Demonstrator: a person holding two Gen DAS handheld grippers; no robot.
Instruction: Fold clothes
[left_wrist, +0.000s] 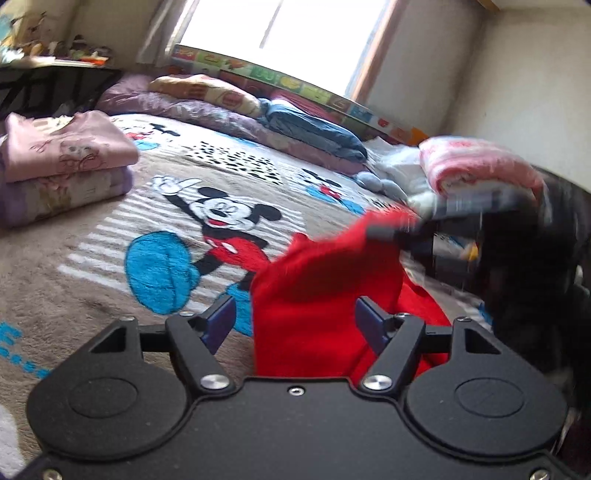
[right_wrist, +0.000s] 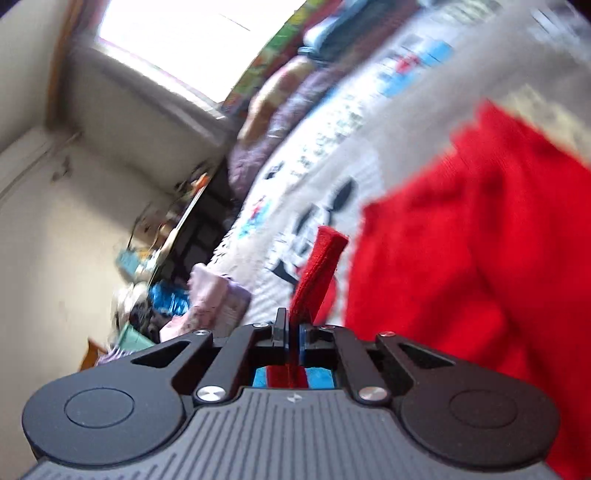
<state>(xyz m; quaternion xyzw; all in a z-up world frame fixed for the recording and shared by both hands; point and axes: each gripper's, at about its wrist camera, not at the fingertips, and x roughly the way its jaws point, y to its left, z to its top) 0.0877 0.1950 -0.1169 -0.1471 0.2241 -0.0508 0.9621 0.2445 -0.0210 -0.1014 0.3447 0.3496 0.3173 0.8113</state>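
Left wrist view: my left hand-held gripper (left_wrist: 295, 317) is spread wide, the red garment (left_wrist: 317, 295) hanging between its fingers above the bed (left_wrist: 74, 295). It looks soft, light and limp.

Right wrist view: my right hand-held gripper (right_wrist: 293, 328) pinches a red edge strip (right_wrist: 319, 273); hems seem the surest hold.

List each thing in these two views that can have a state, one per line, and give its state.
Left gripper: open, red cloth between its fingers, not clamped.
Right gripper: shut on the red garment's edge.
Red garment: lifted, hanging unfolded over the bed.
Pink clothes: folded, stacked on the bed.
Pink towel: folded.
Blue quilt: folded.
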